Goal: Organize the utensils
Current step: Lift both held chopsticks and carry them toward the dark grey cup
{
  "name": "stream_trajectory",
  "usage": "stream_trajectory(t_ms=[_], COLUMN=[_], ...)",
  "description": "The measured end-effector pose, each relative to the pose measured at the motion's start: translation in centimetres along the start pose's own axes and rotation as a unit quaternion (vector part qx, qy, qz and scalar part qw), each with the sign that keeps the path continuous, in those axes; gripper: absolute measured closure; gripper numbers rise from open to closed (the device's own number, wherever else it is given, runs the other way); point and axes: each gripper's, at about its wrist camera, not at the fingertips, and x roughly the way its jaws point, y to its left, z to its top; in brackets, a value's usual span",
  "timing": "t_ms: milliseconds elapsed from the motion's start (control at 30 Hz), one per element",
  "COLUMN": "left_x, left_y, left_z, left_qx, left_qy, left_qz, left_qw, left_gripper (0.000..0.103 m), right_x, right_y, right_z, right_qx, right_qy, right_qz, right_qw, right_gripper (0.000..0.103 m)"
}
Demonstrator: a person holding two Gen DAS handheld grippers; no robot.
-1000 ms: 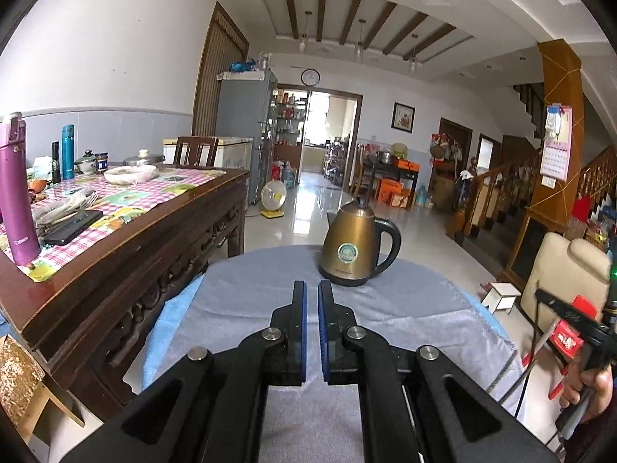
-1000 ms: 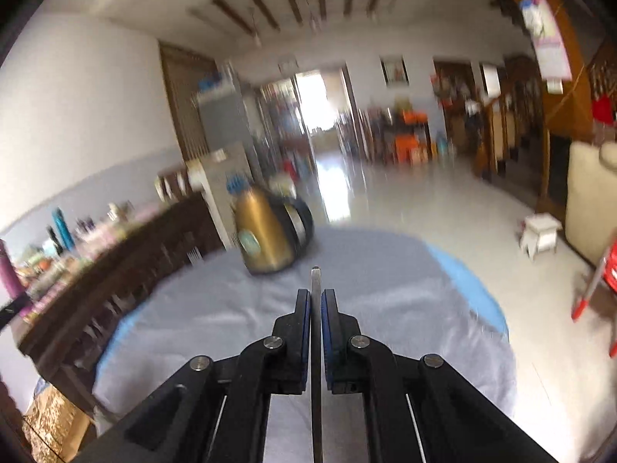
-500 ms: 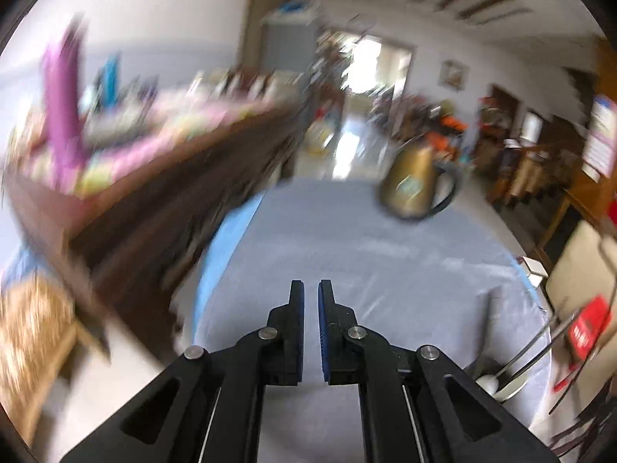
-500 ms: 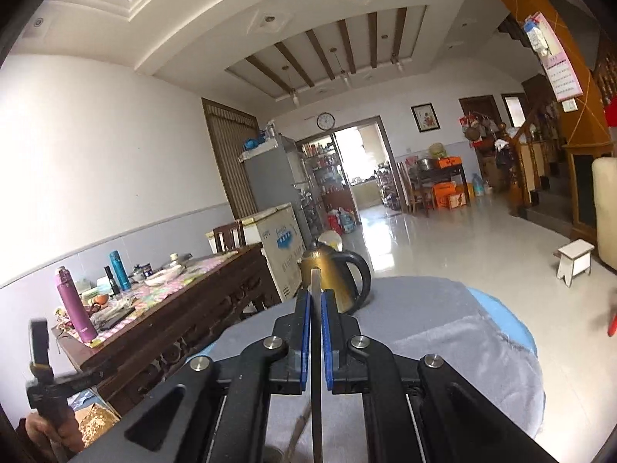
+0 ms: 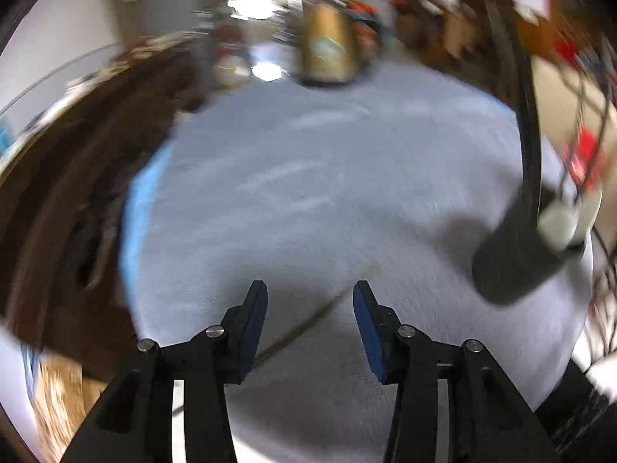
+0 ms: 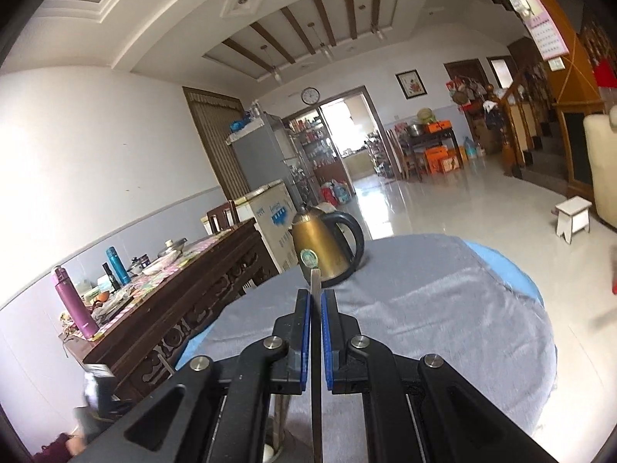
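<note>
My left gripper (image 5: 308, 289) points down at the grey cloth (image 5: 308, 177), and its jaws are opening. A thin brown stick (image 5: 308, 322) lies slantwise on the cloth between the fingers, and the pads do not touch it. At the right edge of the table stands a dark cylindrical holder (image 5: 513, 262) with a white spoon (image 5: 559, 223) and a long black handle (image 5: 530, 135) in it. My right gripper (image 6: 315, 297) is shut on a thin flat metal utensil (image 6: 314, 279). The utensil's end pokes up past the pads, above the table.
A gold kettle (image 6: 326, 247) with a black handle stands at the far side of the round table (image 6: 443, 308). A dark wooden sideboard (image 6: 185, 301) crowded with bottles runs along the left. A small white stool (image 6: 574, 216) is on the tiled floor to the right.
My left gripper has dropped and tipped down toward the cloth, and its jaws have gone from shut to apart. The right gripper has swung sideways, still closed on the metal utensil.
</note>
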Motion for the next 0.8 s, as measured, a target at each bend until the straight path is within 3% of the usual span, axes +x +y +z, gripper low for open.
stream_trajectory(t_ms=[67, 167, 300, 400, 433, 600, 800], left_x=[2.2, 4.6, 6.3, 8.0, 7.9, 8.4, 8.2], left_y=[-0.6, 0.0, 0.2, -0.4, -0.6, -1.3, -2.8], left_z=[0.1, 0.8, 1.9, 2.5, 2.9, 4.6, 5.6], left_qx=[0.043, 0.076, 0.128, 0.172, 0.183, 0.222, 0.26], left_qy=[0.032, 0.08, 0.138, 0.186, 0.186, 0.224, 0.259], left_qz=[-0.039, -0.057, -0.115, -0.125, -0.132, -0.139, -0.138], left_qw=[0.9978, 0.9923, 0.9753, 0.9593, 0.9562, 0.9386, 0.9201], left_gripper=[0.056, 0.056, 0.056, 0.056, 0.061, 0.065, 0.088], right_x=[-0.3, -0.6, -0.2, 0.3, 0.4, 0.7, 1.3], right_y=[-0.6, -2.0, -2.7, -2.8, -2.8, -2.7, -2.9], right_z=[-0.2, -0.6, -1.5, -2.2, -2.3, -2.7, -2.8], right_qx=[0.004, 0.019, 0.03, 0.037, 0.037, 0.034, 0.047], right_qy=[0.003, 0.016, 0.035, 0.045, 0.047, 0.053, 0.057], right_qz=[-0.007, -0.01, -0.012, -0.007, -0.007, -0.006, -0.009], right_qw=[1.0, 1.0, 0.999, 0.998, 0.998, 0.998, 0.997], right_gripper=[0.097, 0.097, 0.097, 0.097, 0.097, 0.097, 0.097])
